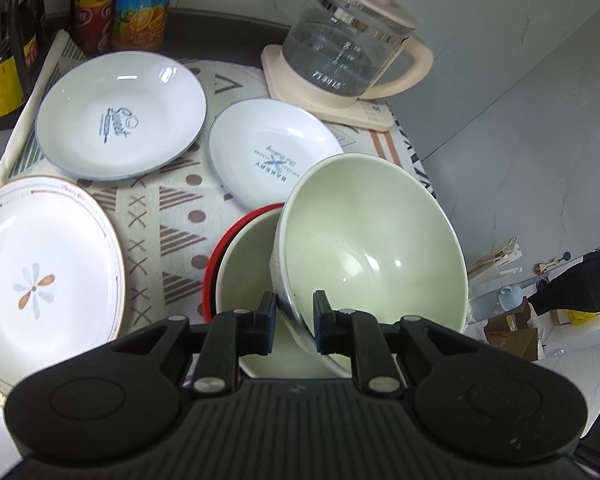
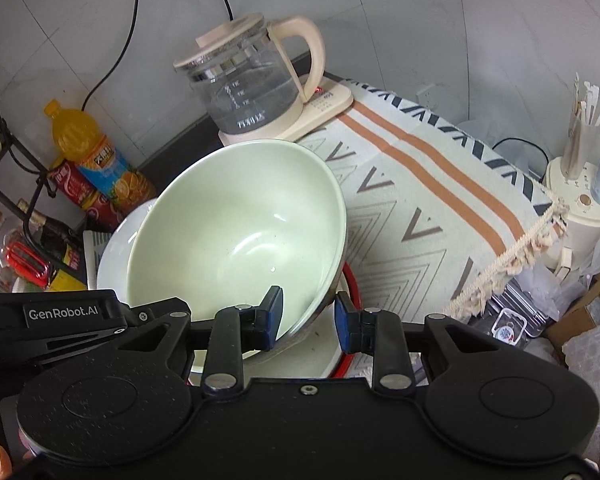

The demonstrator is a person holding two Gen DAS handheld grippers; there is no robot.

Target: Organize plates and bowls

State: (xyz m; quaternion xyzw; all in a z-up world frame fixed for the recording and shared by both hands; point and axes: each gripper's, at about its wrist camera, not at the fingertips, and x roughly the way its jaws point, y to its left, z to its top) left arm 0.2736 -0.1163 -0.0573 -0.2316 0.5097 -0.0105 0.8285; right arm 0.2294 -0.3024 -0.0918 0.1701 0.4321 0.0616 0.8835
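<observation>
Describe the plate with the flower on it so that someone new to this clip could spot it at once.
Start at the patterned cloth on the counter, where three plates lie flat. The flower plate is the nearest one at the cloth's left edge, left of the stacked bowls. Unlike the two blue-lettered plates behind it, it has a brown rim line and a small petal design.

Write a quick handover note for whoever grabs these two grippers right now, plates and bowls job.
Left gripper: shut on the rim of the tilted green bowl, one finger inside, one outside.
Right gripper: straddles the same bowl's rim on its other side; the outer finger shows a gap, so grip unconfirmed.
Below it: a second green bowl nested in the red-rimmed bowl.
Plates lie separately on the patterned cloth: Sweet plate, Bakery plate, flower plate.
Done: two bowls nested.
Left: probably seat the tilted bowl into the stack, then stack the plates. Mind the glass kettle behind.
</observation>
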